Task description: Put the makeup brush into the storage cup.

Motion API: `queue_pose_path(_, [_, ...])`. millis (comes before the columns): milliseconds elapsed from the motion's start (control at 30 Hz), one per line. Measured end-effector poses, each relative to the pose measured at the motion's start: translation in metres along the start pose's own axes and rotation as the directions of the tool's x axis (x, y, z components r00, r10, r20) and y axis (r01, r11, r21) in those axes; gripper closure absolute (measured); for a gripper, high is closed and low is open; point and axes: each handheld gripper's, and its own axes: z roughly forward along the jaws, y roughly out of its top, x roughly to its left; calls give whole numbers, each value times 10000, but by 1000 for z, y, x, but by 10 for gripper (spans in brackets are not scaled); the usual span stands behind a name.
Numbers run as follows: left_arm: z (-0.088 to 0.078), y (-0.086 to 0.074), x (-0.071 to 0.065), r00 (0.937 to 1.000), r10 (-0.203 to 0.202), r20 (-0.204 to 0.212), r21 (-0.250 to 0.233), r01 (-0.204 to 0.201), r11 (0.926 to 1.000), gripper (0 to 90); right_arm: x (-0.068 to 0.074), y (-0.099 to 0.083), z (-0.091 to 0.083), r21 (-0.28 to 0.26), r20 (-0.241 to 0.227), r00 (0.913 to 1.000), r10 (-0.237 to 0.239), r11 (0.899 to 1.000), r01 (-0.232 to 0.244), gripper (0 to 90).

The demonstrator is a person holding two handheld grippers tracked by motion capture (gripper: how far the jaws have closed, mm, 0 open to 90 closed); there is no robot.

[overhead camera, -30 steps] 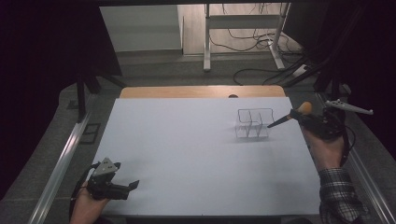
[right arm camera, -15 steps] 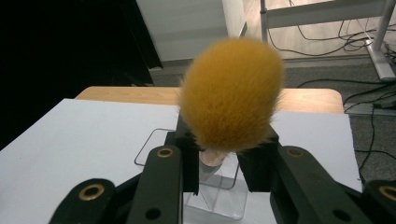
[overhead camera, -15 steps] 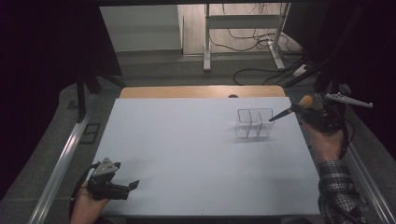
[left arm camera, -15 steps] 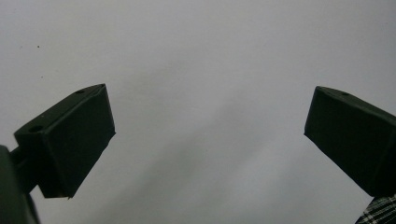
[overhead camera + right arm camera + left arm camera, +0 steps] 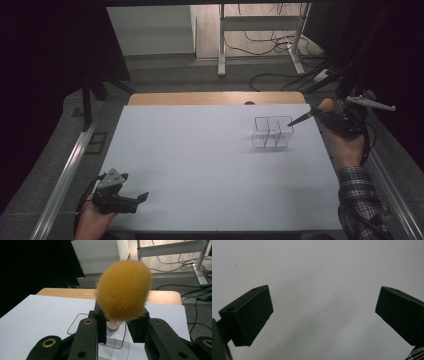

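We clamp the right gripper on a brush above the clear holder; the left gripper gapes.

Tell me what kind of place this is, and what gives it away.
Probably a lab or workshop set up for recording, not a home. A plain white table stands on a grey floor, loose cables trail behind it round a metal stand, and the surroundings are dark.
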Motion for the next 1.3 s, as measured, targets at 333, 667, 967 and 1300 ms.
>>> queue_pose_path(333, [0,0,0,10000,-27,-28,-45,27,10000,13,-1,-1,12,104,157,9998,-147,9998,145,713])
queue_pose_path(667, [-2,0,1,10000,-77,-55,-150,76,9999,12,-1,-6,24,286,347,9986,-390,9989,380,713])
queue_pose_path(967, [-2,0,1,10000,-65,-46,-161,64,9998,12,-3,-13,33,389,415,9986,-340,9987,324,713])
queue_pose_path(1300, [-2,0,1,10000,-69,-48,-180,69,9998,11,-4,-20,42,504,544,9974,-467,9978,439,712])
